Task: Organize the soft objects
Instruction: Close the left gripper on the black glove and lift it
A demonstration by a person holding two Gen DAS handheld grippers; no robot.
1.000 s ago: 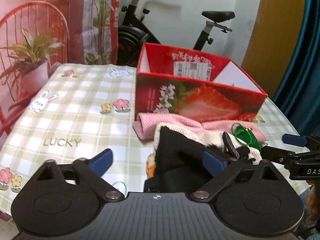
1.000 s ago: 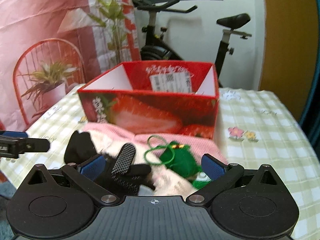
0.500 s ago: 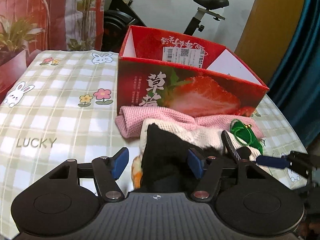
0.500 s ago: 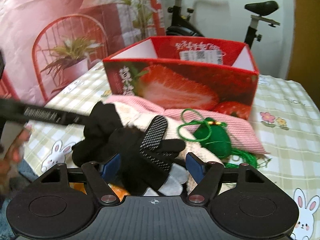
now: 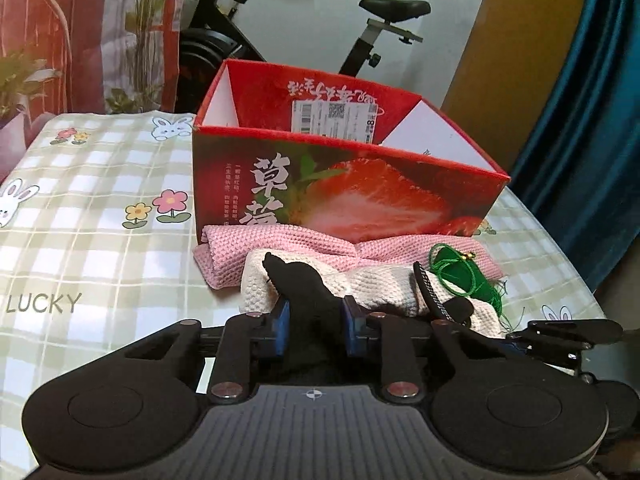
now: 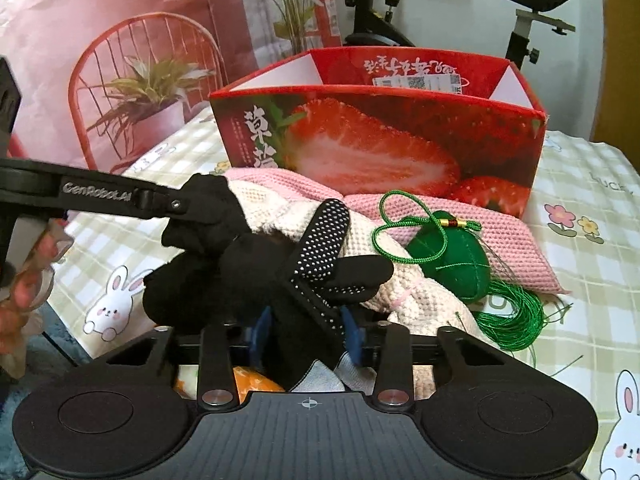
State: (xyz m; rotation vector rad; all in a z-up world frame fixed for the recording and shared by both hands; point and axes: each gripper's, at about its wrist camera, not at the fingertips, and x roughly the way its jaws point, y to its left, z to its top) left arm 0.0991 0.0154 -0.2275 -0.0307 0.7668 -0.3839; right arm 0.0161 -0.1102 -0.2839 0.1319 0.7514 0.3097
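A pile of soft things lies in front of the red strawberry box (image 5: 360, 196): a pink knitted cloth (image 5: 240, 248), a cream knitted cloth (image 5: 376, 284), a green corded pouch (image 6: 452, 260) and black glove fabric (image 5: 308, 292). My left gripper (image 5: 314, 326) is closing, and its blue pads press on a plain black part of the glove. My right gripper (image 6: 307, 334) is closing too, with the dotted black glove (image 6: 320, 248) pinched between its pads. I cannot tell whether both hold one glove or a pair. Something orange (image 6: 256, 384) peeks out under the pile.
A checked tablecloth (image 5: 100, 248) covers the table, whose edge runs close on the near side. The box stands open at the top, just behind the pile. A red wire chair (image 6: 132, 60), potted plants and an exercise bike (image 5: 384, 24) stand beyond the table. A hand (image 6: 24, 288) shows at the left.
Both grippers have come forward and down onto the pile. Their jaws went from wide apart to pinched on the black glove fabric.
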